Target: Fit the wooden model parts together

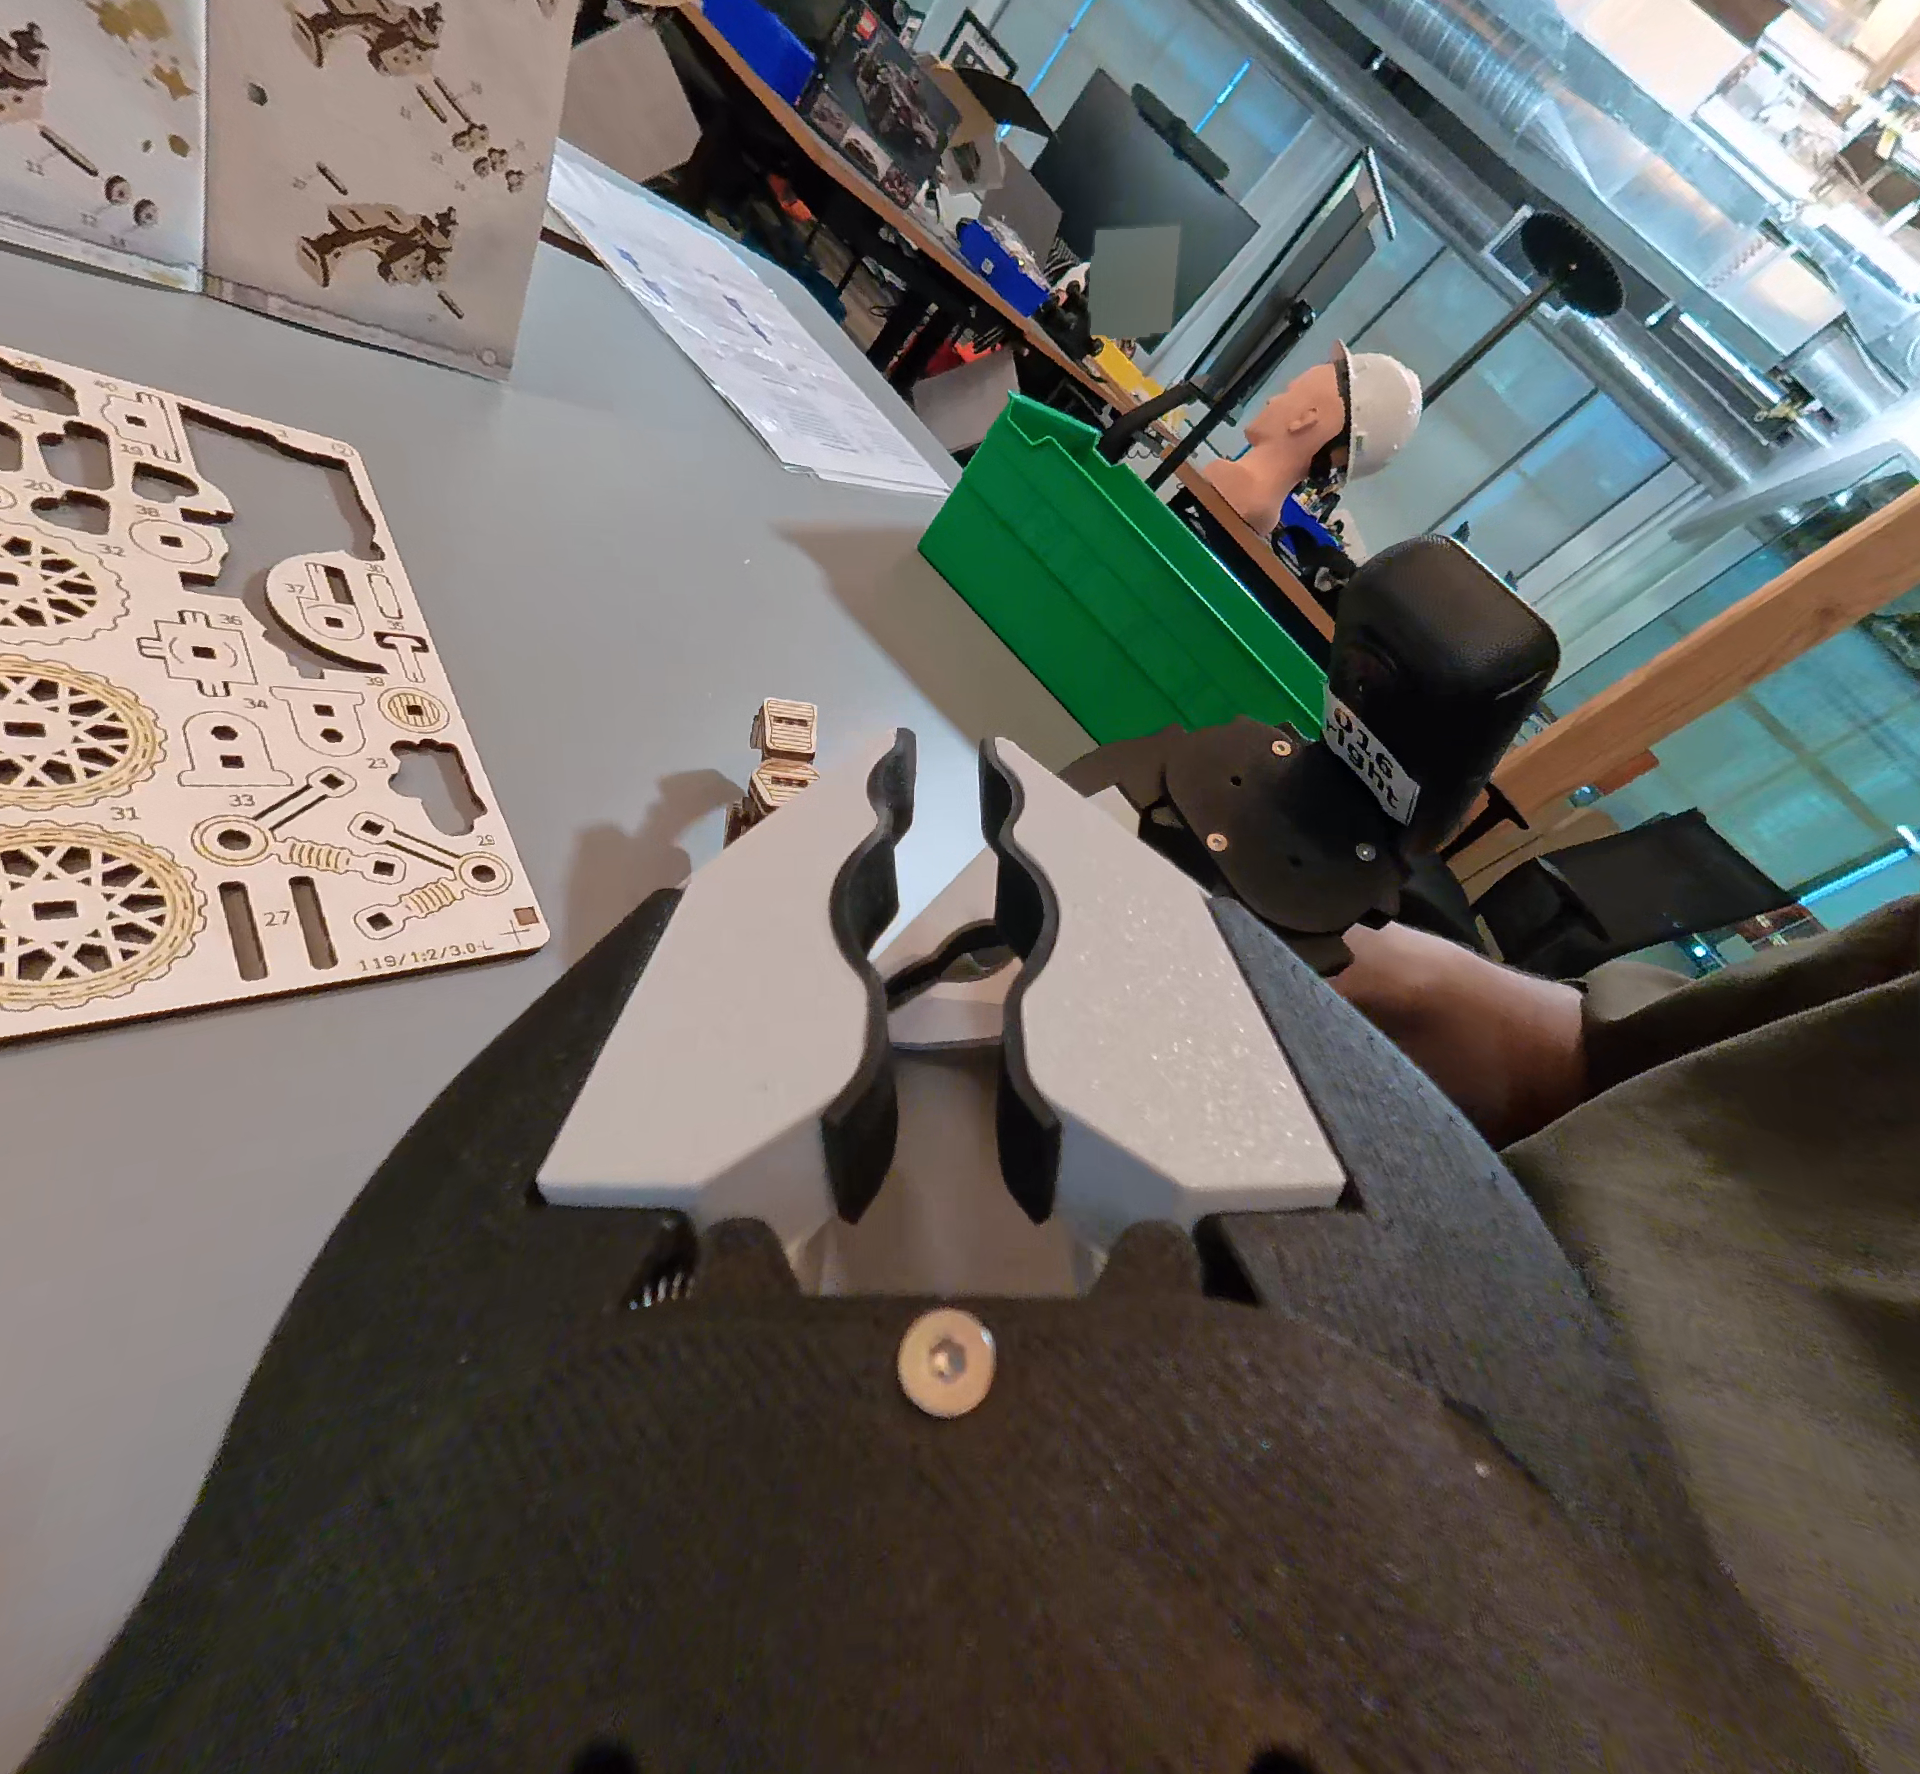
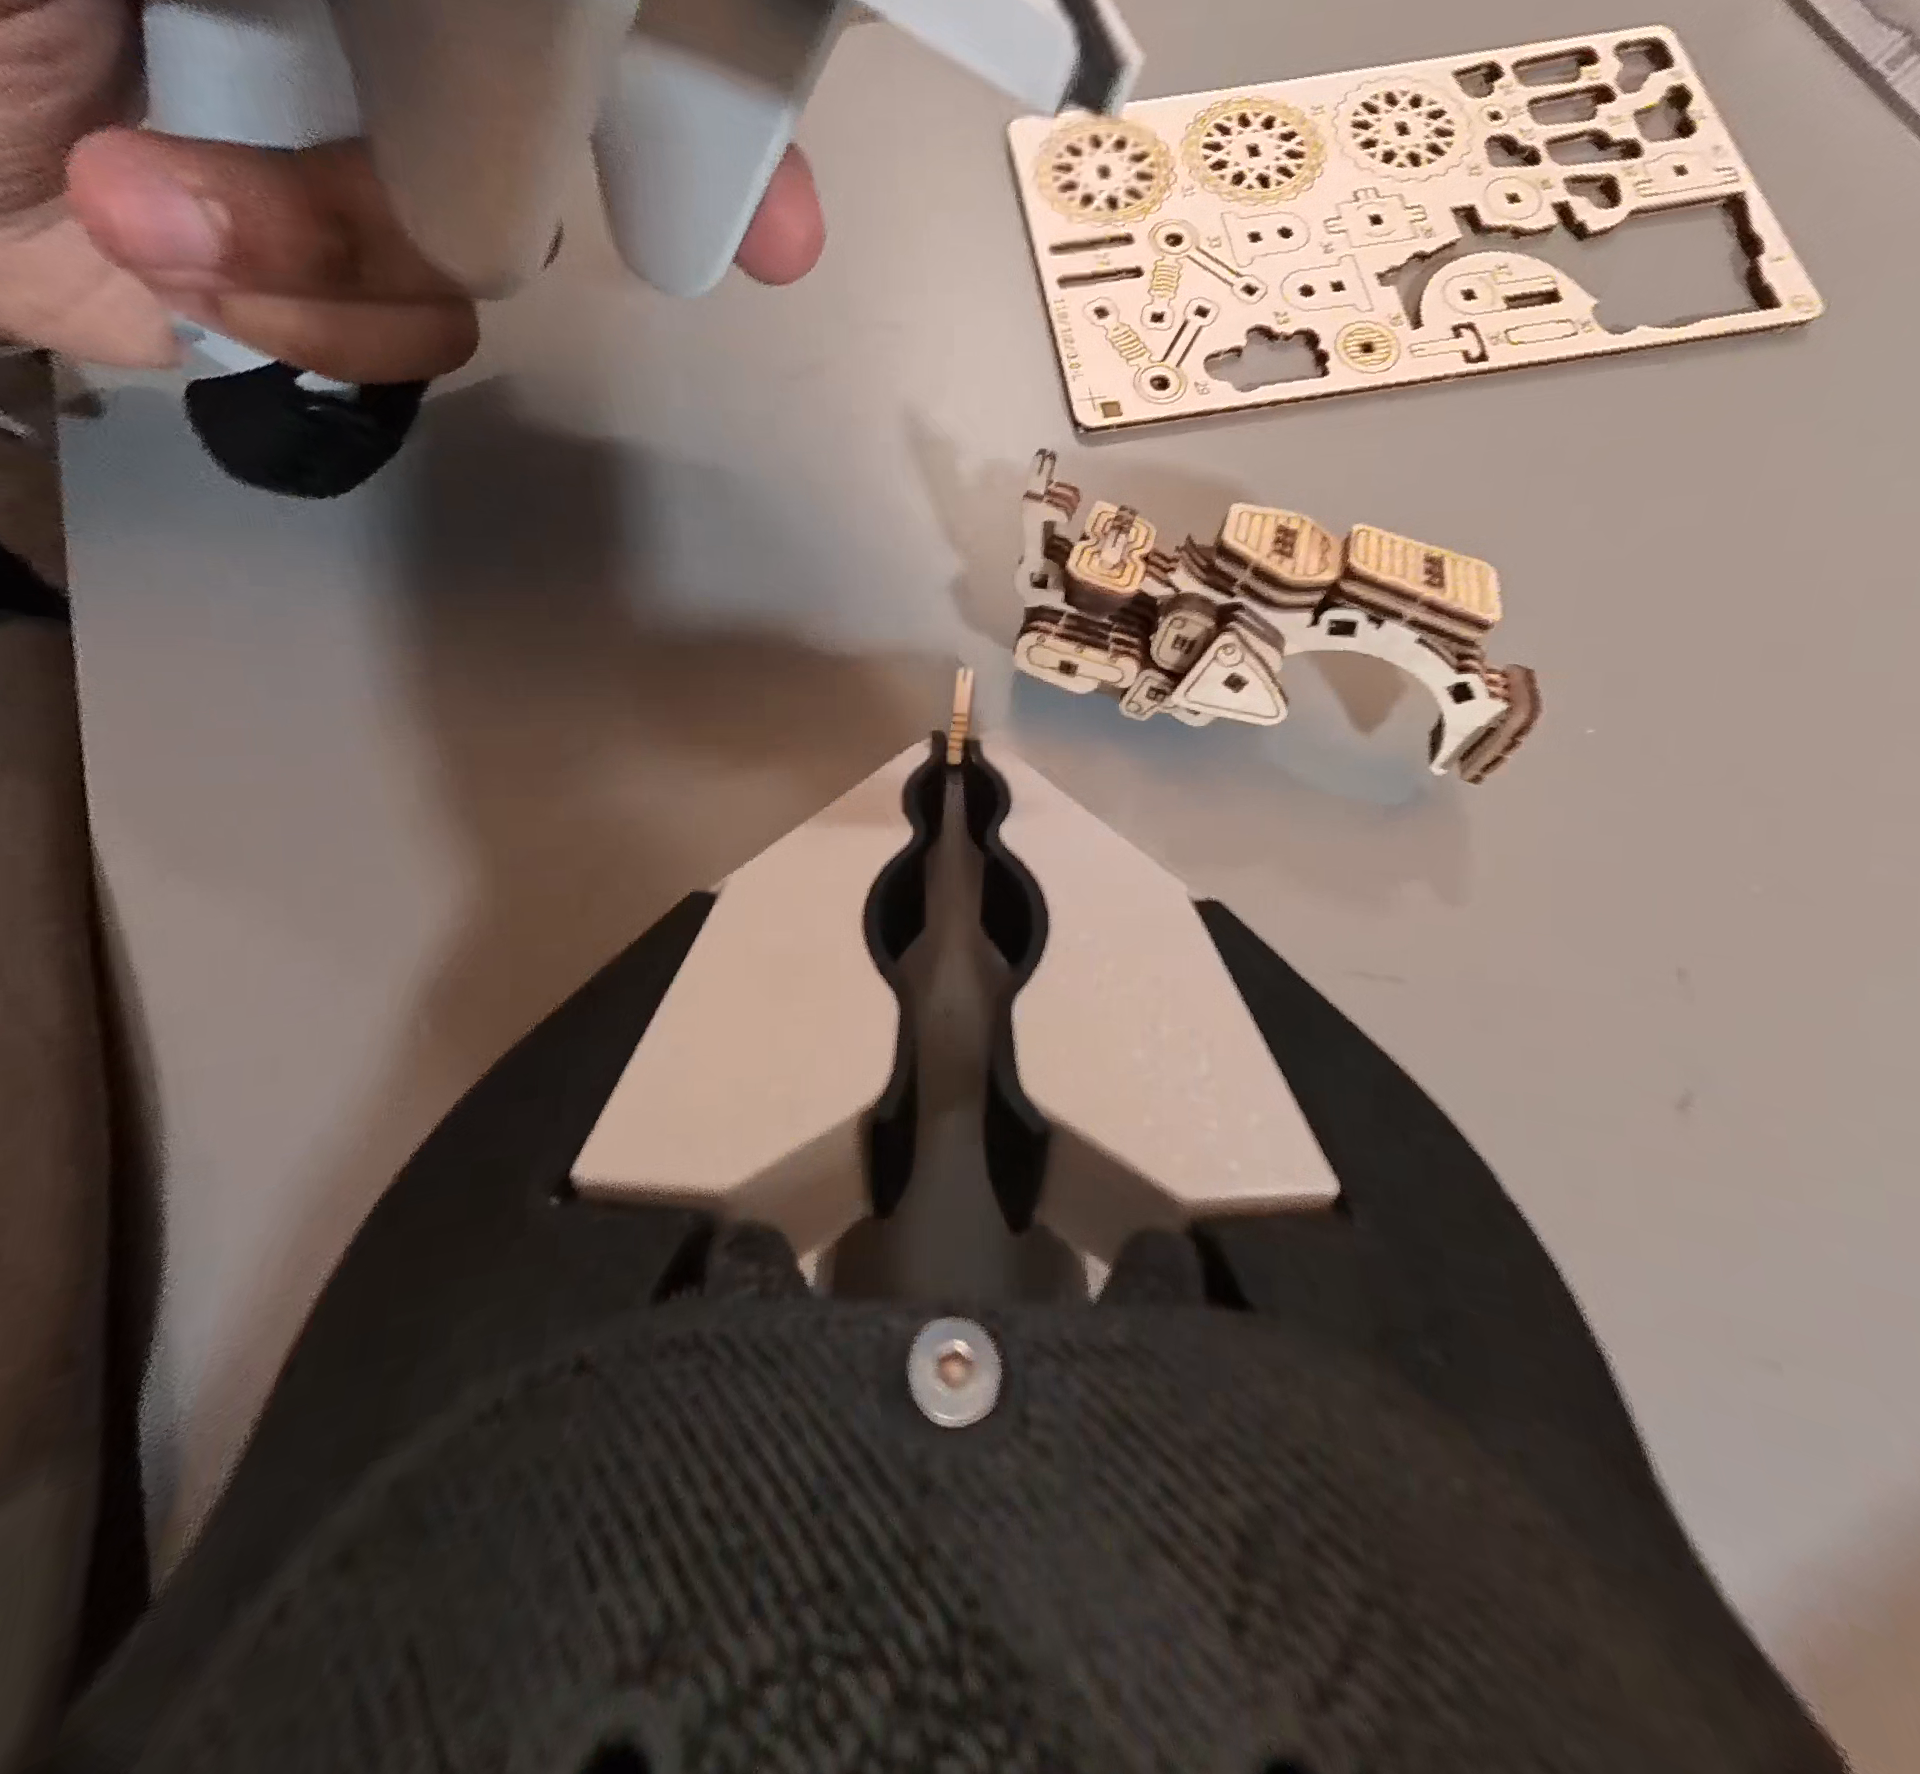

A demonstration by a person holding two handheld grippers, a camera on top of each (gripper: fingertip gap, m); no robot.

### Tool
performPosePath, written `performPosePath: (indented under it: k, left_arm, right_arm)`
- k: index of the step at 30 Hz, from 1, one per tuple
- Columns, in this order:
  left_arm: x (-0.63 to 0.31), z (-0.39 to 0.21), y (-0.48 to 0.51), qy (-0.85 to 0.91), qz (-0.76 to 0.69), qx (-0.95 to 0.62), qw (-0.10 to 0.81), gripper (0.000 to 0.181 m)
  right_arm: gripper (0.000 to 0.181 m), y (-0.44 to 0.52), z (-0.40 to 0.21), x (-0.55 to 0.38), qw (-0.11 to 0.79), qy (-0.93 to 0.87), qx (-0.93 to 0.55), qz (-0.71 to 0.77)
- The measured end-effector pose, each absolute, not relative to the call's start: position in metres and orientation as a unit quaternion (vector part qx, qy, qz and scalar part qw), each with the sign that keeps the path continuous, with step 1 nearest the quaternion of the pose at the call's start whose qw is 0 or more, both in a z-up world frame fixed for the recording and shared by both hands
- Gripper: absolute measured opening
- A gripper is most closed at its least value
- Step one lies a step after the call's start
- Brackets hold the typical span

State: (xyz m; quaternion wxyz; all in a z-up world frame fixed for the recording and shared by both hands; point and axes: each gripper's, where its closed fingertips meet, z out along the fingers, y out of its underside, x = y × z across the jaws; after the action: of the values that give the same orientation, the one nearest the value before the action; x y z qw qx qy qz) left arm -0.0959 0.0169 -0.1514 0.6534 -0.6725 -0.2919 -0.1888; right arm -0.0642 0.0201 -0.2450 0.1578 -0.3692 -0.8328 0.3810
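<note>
My left camera sits low over the table (image 1: pixel 644 581), looking across into the room; my right looks steeply down. Both share the parts sheet (image 1: pixel 208 685) (image 2: pixel 1403 238).

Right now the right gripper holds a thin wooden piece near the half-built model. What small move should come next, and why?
Probably carry the right gripper a little forward and to the right, toward the half-built wooden model. Its fingers are shut on the thin wooden piece, which sticks out past the tips and is still apart from the model lying on the grey table. The left gripper is open and empty, so it could steady the model.
</note>
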Motion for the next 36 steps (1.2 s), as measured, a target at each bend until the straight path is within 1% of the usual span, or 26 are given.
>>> performPosePath:
  k: [1, 3, 5, 9, 12, 18, 23, 29, 33, 36]
  left_arm:
    - [-0.096, -0.152, 0.017, -0.291, -0.187, -0.674, 0.653, 0.009]
    - [-0.096, -0.153, 0.017, -0.289, -0.186, -0.678, 0.649, 0.01]
    - [-0.095, -0.156, 0.018, -0.286, -0.19, -0.686, 0.641, 0.012]
    - [-0.08, -0.165, 0.024, -0.258, -0.227, -0.712, 0.613, 0.012]
    - [-0.057, -0.173, 0.031, -0.221, -0.265, -0.74, 0.578, 0.012]
    - [-0.038, -0.18, 0.034, -0.183, -0.259, -0.772, 0.55, 0.009]
    - [-0.031, -0.186, 0.035, -0.176, -0.272, -0.783, 0.532, 0.0]
    - [-0.029, -0.186, 0.033, -0.186, -0.309, -0.771, 0.525, 0.0]
    - [-0.023, -0.186, 0.034, -0.184, -0.336, -0.764, 0.519, 0.0]
    - [-0.027, -0.181, 0.036, -0.198, -0.342, -0.748, 0.534, 0.0]
  right_arm:
    - [0.002, 0.02, -0.244, -0.061, 0.153, -0.835, -0.36, 0.386]
    - [0.002, 0.017, -0.235, -0.054, 0.148, -0.836, -0.328, 0.413]
    - [0.001, 0.018, -0.221, -0.049, 0.163, -0.834, -0.287, 0.442]
    - [0.001, 0.021, -0.193, -0.036, 0.242, -0.833, -0.16, 0.471]
    - [0.001, 0.027, -0.186, -0.033, 0.303, -0.833, -0.102, 0.452]
    - [0.001, 0.03, -0.192, -0.033, 0.354, -0.842, -0.049, 0.404]
    - [0.001, 0.028, -0.187, -0.033, 0.373, -0.833, -0.034, 0.407]
    - [0.001, 0.028, -0.185, -0.034, 0.383, -0.825, -0.033, 0.415]
    - [0.0, 0.034, -0.171, -0.042, 0.417, -0.793, -0.058, 0.44]
    - [0.0, 0.041, -0.171, -0.048, 0.384, -0.786, -0.118, 0.469]
